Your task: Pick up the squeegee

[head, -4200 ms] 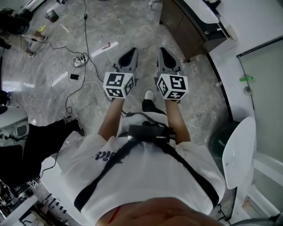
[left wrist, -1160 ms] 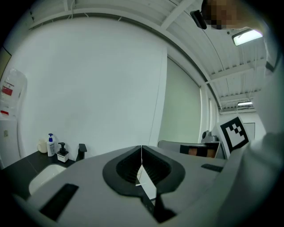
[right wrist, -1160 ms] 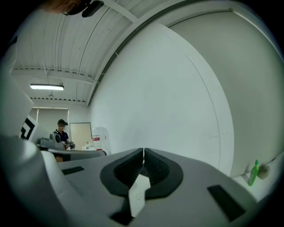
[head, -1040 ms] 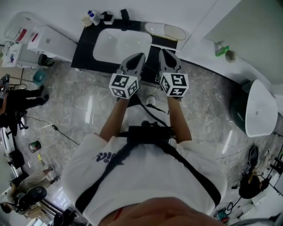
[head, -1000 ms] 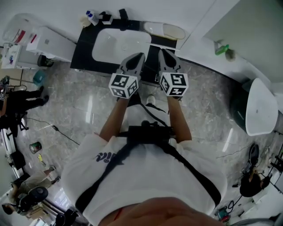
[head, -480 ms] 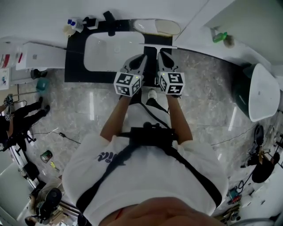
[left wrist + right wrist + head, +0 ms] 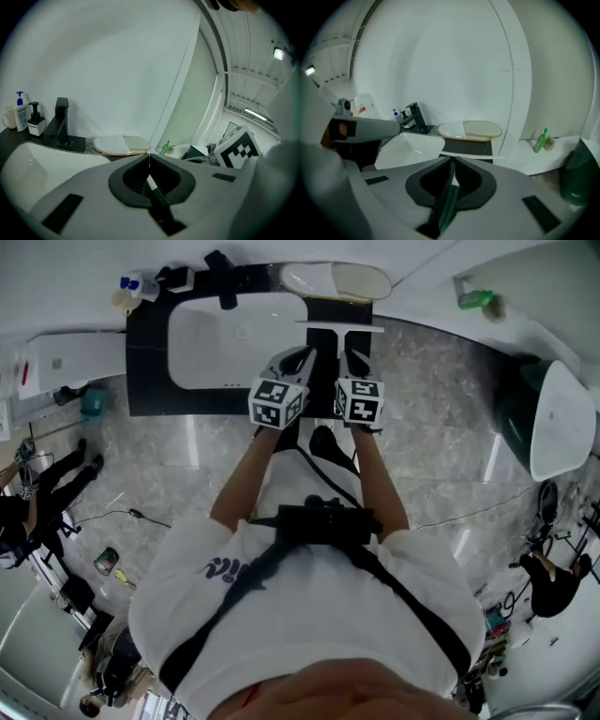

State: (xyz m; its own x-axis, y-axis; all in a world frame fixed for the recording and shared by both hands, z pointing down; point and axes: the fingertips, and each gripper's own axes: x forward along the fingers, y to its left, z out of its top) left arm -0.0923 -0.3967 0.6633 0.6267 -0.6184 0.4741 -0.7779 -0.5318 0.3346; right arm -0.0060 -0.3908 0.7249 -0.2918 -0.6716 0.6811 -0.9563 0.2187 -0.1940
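The squeegee [image 7: 339,327] lies on the black counter [image 7: 145,371] to the right of the sink, its thin white blade crosswise and its dark handle pointing toward me. In the right gripper view the blade [image 7: 471,154] shows as a pale strip just beyond the jaw tips. My right gripper [image 7: 354,357] hovers over the handle, shut and empty [image 7: 453,159]. My left gripper [image 7: 298,357] is beside it over the sink's right edge, jaws also shut with nothing in them [image 7: 149,155]. From the left gripper view the squeegee is hidden behind the gripper body.
A white sink basin [image 7: 234,338] with a black faucet [image 7: 220,263] fills the counter's left. Soap bottles [image 7: 131,287] stand at its far left corner, and an oval tray [image 7: 336,279] at the back. A green bottle [image 7: 476,298] stands on the ledge at the right.
Both grippers have dropped toward the counter and tipped downward. The sink and squeegee now lie right under their tips. Both stay shut.
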